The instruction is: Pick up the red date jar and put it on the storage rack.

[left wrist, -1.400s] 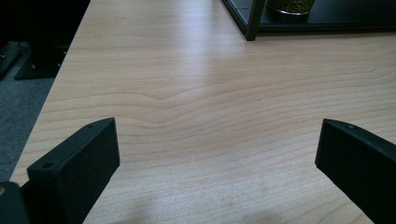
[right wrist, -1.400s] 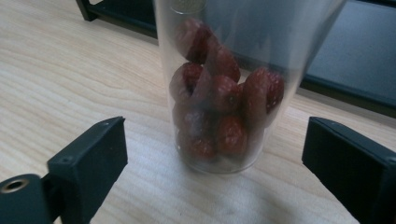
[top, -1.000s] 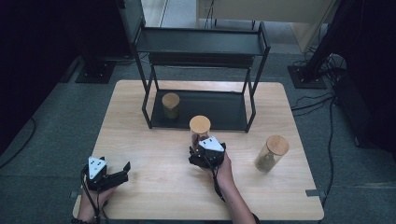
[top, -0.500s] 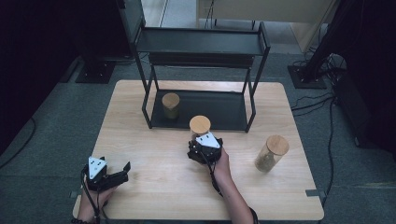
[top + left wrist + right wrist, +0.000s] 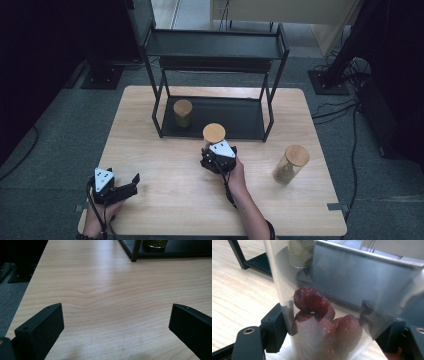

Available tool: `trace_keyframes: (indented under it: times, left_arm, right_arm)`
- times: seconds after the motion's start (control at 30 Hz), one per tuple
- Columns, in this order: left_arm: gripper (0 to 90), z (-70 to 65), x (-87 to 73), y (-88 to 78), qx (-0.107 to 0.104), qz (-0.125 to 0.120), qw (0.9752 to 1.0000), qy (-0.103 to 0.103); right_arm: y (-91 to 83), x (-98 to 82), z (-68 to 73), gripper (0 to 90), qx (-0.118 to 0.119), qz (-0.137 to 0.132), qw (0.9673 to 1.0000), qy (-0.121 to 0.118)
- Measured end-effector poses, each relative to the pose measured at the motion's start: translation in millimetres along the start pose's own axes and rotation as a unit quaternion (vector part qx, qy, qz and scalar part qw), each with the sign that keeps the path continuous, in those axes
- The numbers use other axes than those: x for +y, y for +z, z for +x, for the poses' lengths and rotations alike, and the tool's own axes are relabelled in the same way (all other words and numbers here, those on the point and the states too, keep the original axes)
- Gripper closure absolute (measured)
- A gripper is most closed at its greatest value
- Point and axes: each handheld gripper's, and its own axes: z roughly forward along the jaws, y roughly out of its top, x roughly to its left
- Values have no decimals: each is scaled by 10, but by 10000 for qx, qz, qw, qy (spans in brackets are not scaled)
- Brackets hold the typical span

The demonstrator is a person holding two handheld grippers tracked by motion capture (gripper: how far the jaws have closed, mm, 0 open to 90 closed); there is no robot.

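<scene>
The clear jar (image 5: 324,315) with a round wooden lid (image 5: 214,133) stands on the surface (image 5: 165,165) just in front of the black shelf rack (image 5: 220,45), and the right gripper (image 5: 218,156) has it between its fingers (image 5: 274,327), which have just been closing and now press on the glass from both sides. In the right gripper view dark red fruits, like dried berries, sit inside the jar; their number is hard to make out, since they overlap and the glass blurs them, and the jar's top and base are cut off. From the high view the gripper and the hand (image 5: 235,175) hide the jar's lower body.

There are three jars, each with a wooden lid: the gripped one, a second jar (image 5: 183,113) with greenish contents on the rack's lower shelf, and a third jar (image 5: 290,164) leaning on the surface well off to the right. No label or writing can be read on any of them.

The left gripper (image 5: 122,186) rests near the surface's near left corner, its fingers (image 5: 40,330) spread wide with nothing but bare wood between them.
</scene>
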Motion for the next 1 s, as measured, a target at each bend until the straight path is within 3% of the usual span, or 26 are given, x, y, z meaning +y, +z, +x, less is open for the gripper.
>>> trace_keyframes:
  times: [0.23, 0.57, 1.0]
  left_arm:
    - [0, -2, 0, 1, 4, 5, 10000, 10]
    - [0, -1, 2, 3, 0, 18, 10000, 3]
    - [0, -5, 2, 6, 11, 24, 10000, 6]
  right_arm:
    - [21, 35, -43, 258, -117, -12, 9999, -51]
    - [29, 22, -112, 259, -48, -82, 9999, 140]
    - [30, 183, -174, 259, 5, -128, 9998, 169]
